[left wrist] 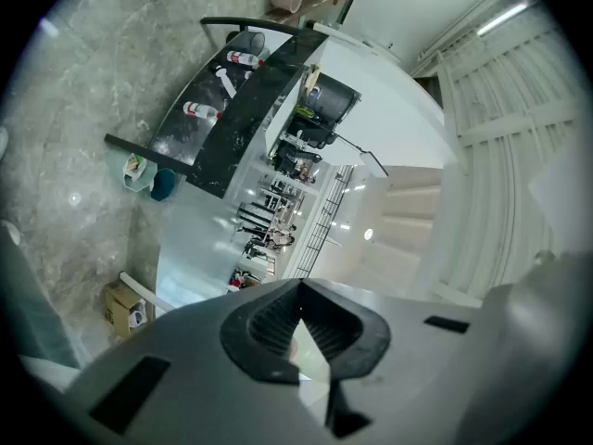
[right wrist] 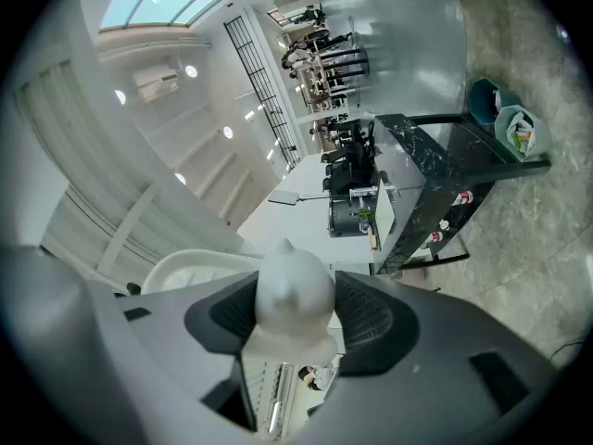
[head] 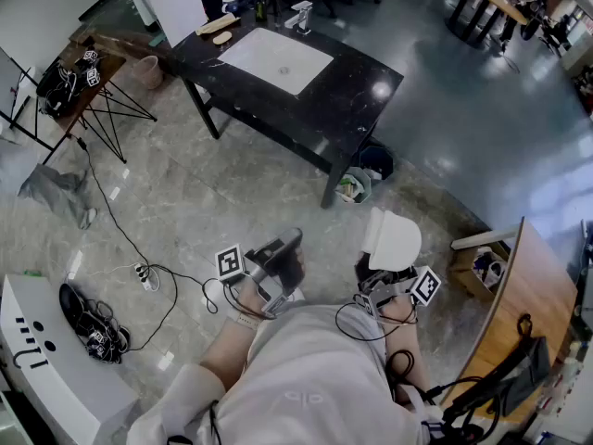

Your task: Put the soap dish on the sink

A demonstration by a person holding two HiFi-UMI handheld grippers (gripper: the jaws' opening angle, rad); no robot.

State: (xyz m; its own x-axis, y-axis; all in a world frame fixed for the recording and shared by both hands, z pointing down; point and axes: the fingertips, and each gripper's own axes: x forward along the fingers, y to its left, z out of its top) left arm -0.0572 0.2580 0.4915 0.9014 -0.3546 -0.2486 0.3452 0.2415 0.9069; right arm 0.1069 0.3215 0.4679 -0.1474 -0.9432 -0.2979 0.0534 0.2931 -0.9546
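In the head view my right gripper [head: 383, 270] is shut on a white soap dish [head: 393, 238], held low in front of the person's body. The right gripper view shows the dish [right wrist: 293, 292] pinched between both pads of that gripper [right wrist: 295, 321], its rim curving off to the left. My left gripper [head: 290, 245] is shut and empty; its pads meet in the left gripper view [left wrist: 298, 327]. The white sink [head: 276, 59] is set in a black table [head: 361, 95] well ahead across the floor, with a faucet [head: 301, 15] behind it.
Two small bins [head: 364, 176] stand under the table's near corner. A folding stand [head: 100, 102] is at the left, a cable with a power strip [head: 143, 273] and shoes [head: 88, 323] lie on the floor, and a cardboard box [head: 477, 267] and a wooden board [head: 537, 295] stand at the right.
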